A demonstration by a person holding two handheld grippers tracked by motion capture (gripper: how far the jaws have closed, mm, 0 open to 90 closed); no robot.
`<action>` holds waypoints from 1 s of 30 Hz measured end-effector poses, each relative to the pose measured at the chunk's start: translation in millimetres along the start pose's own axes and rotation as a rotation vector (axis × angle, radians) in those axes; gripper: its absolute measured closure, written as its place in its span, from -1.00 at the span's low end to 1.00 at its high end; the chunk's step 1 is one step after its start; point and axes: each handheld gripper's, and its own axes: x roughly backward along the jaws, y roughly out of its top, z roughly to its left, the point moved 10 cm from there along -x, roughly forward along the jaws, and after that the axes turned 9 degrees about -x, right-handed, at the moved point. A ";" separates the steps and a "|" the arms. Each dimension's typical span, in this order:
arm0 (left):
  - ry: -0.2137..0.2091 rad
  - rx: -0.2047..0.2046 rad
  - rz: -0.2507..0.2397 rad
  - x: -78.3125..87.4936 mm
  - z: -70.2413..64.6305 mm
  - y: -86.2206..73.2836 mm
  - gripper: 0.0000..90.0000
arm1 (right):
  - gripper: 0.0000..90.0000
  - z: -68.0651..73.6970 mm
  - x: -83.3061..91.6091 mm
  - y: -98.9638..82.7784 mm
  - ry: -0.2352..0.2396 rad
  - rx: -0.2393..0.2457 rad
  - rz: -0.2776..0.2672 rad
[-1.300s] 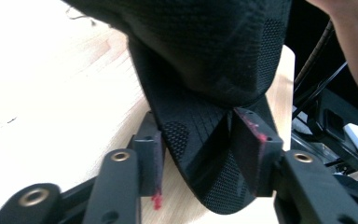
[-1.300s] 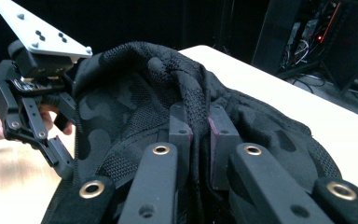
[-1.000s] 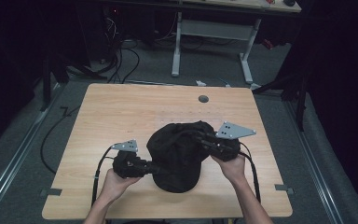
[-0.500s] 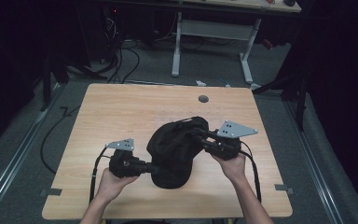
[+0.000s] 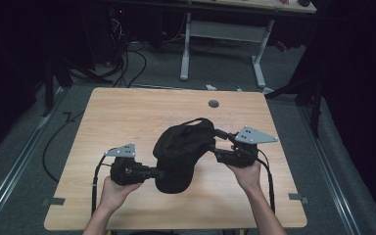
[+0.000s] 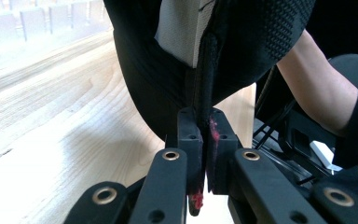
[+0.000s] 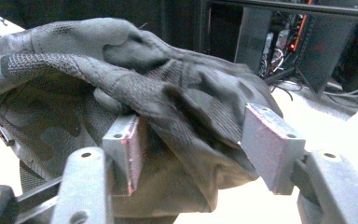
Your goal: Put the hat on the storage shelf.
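A black mesh cloth item, seemingly a cap (image 5: 180,149), hangs bunched over the wooden table (image 5: 127,112) between both grippers. My left gripper (image 5: 155,172) is shut on a seam at its lower left edge; in the left gripper view the pads (image 6: 189,140) pinch that black seam (image 6: 204,79) and a pale lining (image 6: 179,25) shows above. My right gripper (image 5: 216,143) stands open at the cloth's upper right. In the right gripper view the fabric (image 7: 74,70) bulges into the wide gap between the red-faced pads (image 7: 270,144), draped over the left one.
A small round grommet hole (image 5: 213,104) sits near the table's far edge. A desk frame (image 5: 225,39) and cables (image 5: 127,58) stand on the floor beyond. The right forearm (image 6: 317,88) crosses the left gripper view behind the cloth.
The cloth has bunched narrower and taller and shifted slightly left. My left gripper moved a little left with it; the right gripper has barely moved.
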 end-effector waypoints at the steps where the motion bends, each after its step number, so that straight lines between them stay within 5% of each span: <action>1: 0.002 0.004 -0.008 0.8 0.9 0.6 0.93 | -0.13 -1.8 1.5 -0.7 -0.003 -0.014 -0.002; 14: 0.095 0.030 -0.057 14.3 15.1 6.2 0.92 | -0.16 -26.3 7.7 -40.9 -0.067 -0.082 0.080; 30: 0.208 0.010 -0.105 21.7 26.4 18.0 0.92 | -0.14 -57.2 4.4 -123.2 -0.246 -0.133 0.256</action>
